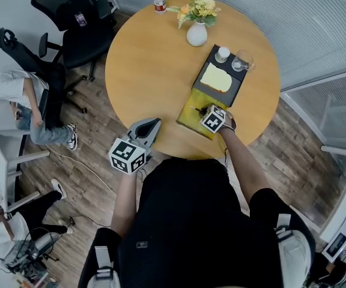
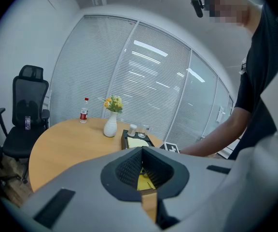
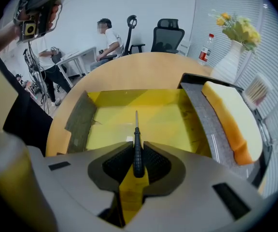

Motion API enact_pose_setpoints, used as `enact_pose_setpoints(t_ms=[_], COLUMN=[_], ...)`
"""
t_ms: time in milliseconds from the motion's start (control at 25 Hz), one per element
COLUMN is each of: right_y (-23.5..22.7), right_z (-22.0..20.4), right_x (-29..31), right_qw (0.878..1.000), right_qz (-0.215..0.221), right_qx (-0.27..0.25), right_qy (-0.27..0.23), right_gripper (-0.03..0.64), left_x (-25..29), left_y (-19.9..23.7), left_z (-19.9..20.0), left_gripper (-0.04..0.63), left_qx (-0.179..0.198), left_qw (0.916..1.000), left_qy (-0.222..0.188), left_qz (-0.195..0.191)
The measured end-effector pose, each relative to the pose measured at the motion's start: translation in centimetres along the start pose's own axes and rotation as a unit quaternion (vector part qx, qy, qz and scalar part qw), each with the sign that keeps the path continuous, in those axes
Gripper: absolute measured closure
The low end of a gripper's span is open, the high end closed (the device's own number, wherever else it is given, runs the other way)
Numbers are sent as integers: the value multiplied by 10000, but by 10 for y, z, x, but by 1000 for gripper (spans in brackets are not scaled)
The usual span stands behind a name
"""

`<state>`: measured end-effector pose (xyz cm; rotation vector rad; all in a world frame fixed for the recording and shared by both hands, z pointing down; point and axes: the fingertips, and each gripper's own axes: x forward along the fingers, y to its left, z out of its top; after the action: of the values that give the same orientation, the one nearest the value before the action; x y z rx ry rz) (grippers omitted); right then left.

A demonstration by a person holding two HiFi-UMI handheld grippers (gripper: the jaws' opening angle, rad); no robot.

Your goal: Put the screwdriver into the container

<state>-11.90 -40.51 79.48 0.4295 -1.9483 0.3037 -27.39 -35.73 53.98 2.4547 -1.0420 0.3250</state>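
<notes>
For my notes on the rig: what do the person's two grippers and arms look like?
Both the left gripper and the right gripper have a smooth light-grey shell with dark ribbed pads inside the jaws. Each carries a cube with black-and-white square markers. The person wears a black short-sleeved shirt.

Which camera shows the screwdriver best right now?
The right gripper view: the screwdriver sits clamped in the right gripper, tip over the yellow container. The head view shows only a dark sliver by that gripper; the left gripper view doesn't show it clearly.
</notes>
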Motion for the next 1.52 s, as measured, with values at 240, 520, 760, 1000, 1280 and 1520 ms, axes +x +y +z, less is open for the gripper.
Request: enact_pose_setpoints(t_ms=[240, 520, 760, 1000, 1280, 1520], right_y=[0, -5, -9, -2, 3, 1], right_z=[1, 5, 7, -6, -12, -11], right_x=[2, -14, -47, -86, -133, -188], right_qw=[9998, 9993, 9951, 9821, 9306, 9049], right_qz=[96, -6, -306, -339, 126, 91], right_qx=[137, 170, 330, 832, 2396, 2419], right_qy=[-88, -333, -883, -1654, -2765, -3500], right_gripper=[500, 487, 486, 581, 607, 609], left_x=[0, 4, 12, 19, 24, 28], left_y=[0, -1, -8, -15, -25, -34], left_z=[0, 3, 7, 12, 10, 10], left_gripper=[591, 591, 591, 591, 591, 591], left_qx=[-11, -5, 51, 119, 135, 152], left_qw=[10000, 10000, 9999, 9997, 9994, 9991], left_qy=[-12, -21, -41, -55, -40, -54], left_qz=[9, -22, -122, -227, -329, -404])
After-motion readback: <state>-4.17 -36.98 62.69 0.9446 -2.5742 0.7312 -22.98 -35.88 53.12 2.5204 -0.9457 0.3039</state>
